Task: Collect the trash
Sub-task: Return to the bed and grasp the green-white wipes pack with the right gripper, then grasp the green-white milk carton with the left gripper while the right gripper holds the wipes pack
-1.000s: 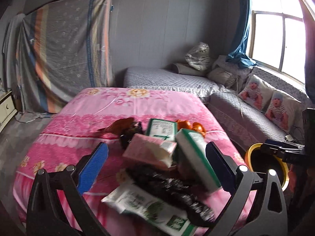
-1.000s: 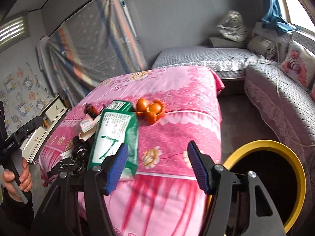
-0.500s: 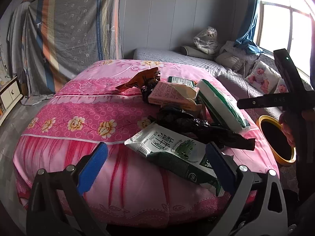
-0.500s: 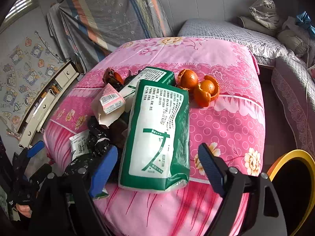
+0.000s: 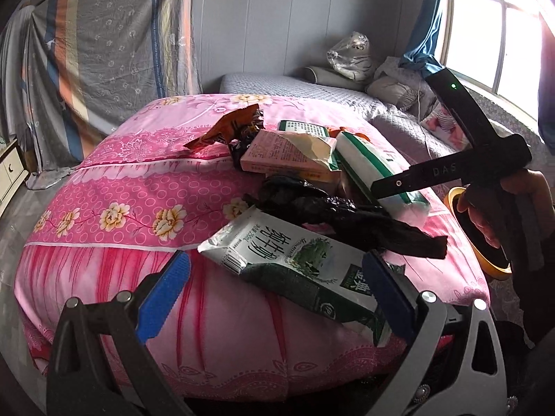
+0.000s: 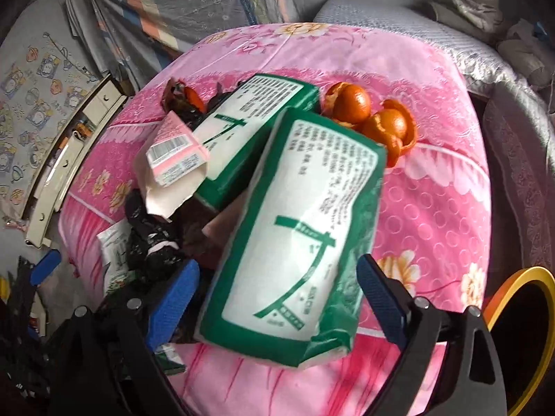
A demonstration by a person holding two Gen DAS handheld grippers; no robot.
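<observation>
A large green-and-white tissue pack lies flat at the bed's near edge, overlapping a second one. Orange peels sit behind it. A torn pink carton, crumpled black plastic, perhaps a bag, and a milk pouch crowd the near-left side.

Blown-out daylight from the window, dim elsewhere; fisheye-bent edges, slight motion blur.

Your left wrist view looks low across the pink bed toward the window; right view tilts steeply down, close. Both share the trash pile.
</observation>
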